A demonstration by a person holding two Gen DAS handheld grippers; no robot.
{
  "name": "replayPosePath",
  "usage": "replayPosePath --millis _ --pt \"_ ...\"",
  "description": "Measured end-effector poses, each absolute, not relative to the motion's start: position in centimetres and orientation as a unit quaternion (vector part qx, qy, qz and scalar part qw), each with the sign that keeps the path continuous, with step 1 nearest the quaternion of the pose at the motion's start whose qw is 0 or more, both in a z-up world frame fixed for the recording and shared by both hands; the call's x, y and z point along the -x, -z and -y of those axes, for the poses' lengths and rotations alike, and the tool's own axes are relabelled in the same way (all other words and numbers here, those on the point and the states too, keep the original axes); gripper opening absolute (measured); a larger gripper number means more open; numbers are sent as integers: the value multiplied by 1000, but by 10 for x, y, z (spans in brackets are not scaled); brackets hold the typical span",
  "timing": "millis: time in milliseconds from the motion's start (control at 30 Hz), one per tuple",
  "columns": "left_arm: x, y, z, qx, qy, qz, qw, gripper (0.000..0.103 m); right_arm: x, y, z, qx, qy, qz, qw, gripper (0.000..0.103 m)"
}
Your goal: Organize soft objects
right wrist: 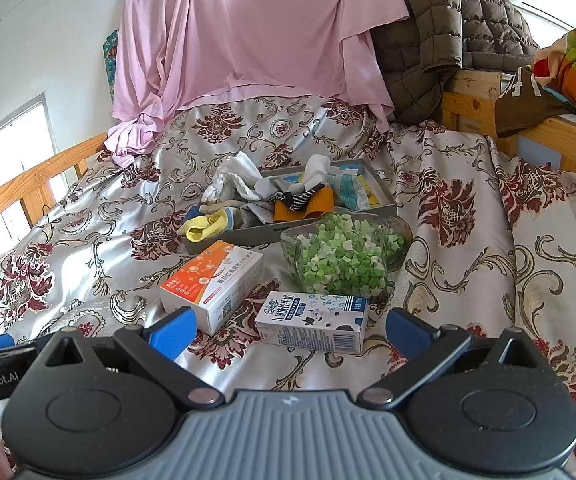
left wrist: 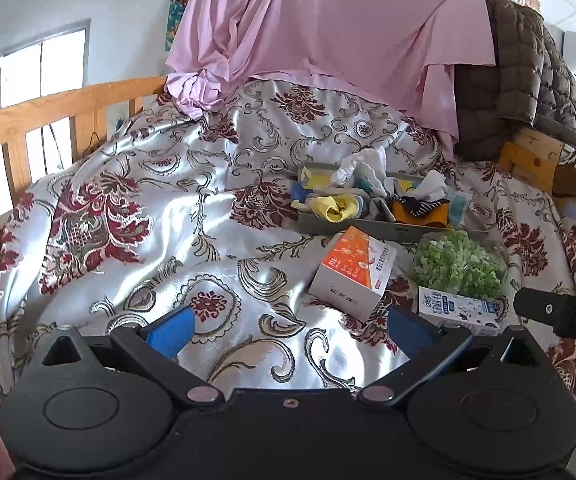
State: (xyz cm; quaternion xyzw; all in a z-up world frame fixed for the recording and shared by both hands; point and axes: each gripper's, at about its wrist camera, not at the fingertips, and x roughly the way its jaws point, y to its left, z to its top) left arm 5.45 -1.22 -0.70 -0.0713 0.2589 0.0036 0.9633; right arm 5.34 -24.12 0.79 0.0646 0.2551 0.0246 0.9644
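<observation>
A grey tray (right wrist: 232, 237) (left wrist: 371, 229) lies on the bed and holds several socks: a yellow one (right wrist: 200, 229) (left wrist: 333, 208) at its left end, an orange and striped one (right wrist: 303, 202) (left wrist: 417, 210) in the middle, white ones (right wrist: 236, 178) (left wrist: 361, 166) spilling over the far rim. My left gripper (left wrist: 289, 330) is open, low over bare bedspread, well short of the tray. My right gripper (right wrist: 288, 330) is open too, with a white and blue milk carton (right wrist: 313, 322) lying just beyond its fingers.
An orange and white box (right wrist: 212, 282) (left wrist: 353, 270) and a clear container of green and white bits (right wrist: 343, 258) (left wrist: 459, 262) lie before the tray. A floral satin bedspread (left wrist: 176, 216) covers the bed. Wooden rail (left wrist: 60, 108) at left, pink cloth (right wrist: 248, 32) and brown quilted jacket (right wrist: 447, 28) behind.
</observation>
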Motion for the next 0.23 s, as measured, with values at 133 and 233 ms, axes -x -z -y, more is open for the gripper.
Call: replayPosePath --millis 133,233 --pt "-53 6 9 79 0 -260 962 102 -54 -8 241 -64 -25 -255 964 103" --pt "-53 6 12 79 -1 -261 962 102 -54 -8 241 -65 -25 -255 964 103"
